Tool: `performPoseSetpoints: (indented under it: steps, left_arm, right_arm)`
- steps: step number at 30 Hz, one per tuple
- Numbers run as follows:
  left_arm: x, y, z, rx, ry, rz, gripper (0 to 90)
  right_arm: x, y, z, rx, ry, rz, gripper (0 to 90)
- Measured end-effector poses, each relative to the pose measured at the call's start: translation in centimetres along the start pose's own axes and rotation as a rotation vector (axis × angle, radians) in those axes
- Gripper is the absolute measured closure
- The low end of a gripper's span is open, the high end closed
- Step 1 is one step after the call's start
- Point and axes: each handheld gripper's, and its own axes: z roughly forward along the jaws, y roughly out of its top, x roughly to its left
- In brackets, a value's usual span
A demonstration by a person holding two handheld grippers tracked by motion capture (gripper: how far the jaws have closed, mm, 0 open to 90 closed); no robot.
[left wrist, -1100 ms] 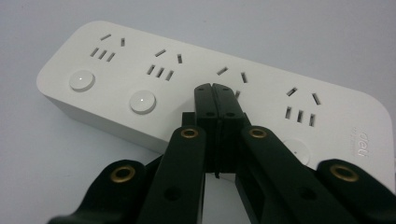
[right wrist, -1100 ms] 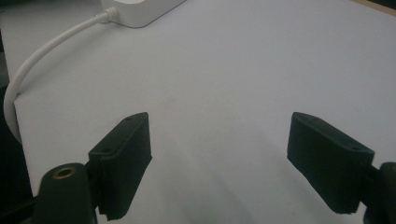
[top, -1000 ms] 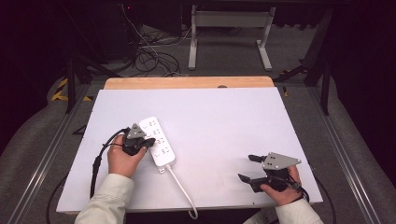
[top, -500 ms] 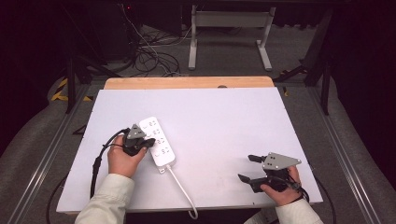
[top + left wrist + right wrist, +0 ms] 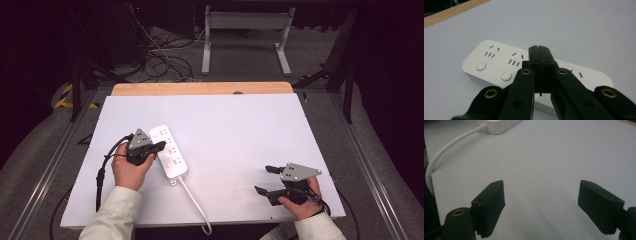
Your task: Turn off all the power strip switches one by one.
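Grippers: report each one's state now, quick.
Left gripper: shut, jaws pressed together with nothing between them, over the power strip.
Right gripper: open, holding nothing, above the bare table.

A white power strip [image 5: 169,151] is lying on the white bench [image 5: 240,135], its cord [image 5: 194,204] trailing off the near edge.
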Motion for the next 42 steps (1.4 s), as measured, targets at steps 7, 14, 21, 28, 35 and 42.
performPoseSetpoints:
  steps: [7,14,21,28,35,42]
  left_arm:
    - [0.2,0.5,-0.3,-0.002,-0.001,0.007,90.0]
    - [0.9,1.5,0.3,0.032,0.001,0.016,90.0]
    - [2.8,1.1,0.9,0.066,0.025,-0.013,90.0]
    - [3.4,0.7,1.9,0.101,0.024,-0.009,90.0]
    - [3.5,0.3,2.6,0.127,0.009,-0.019,90.0]
    - [3.6,0.1,2.9,0.146,0.012,-0.022,90.0]
  right_arm:
    - [0.1,0.0,-0.1,-0.002,-0.002,0.0,22.1]
    - [0.1,0.1,0.0,0.001,-0.002,-0.002,22.0]
    - [0.1,0.0,0.0,0.001,-0.003,0.0,21.9]
    - [0.1,0.0,0.0,0.0,-0.003,-0.001,21.9]
    - [0.1,0.0,0.0,0.001,-0.002,0.0,21.7]
    - [0.1,0.0,0.0,0.003,0.0,0.003,21.5]
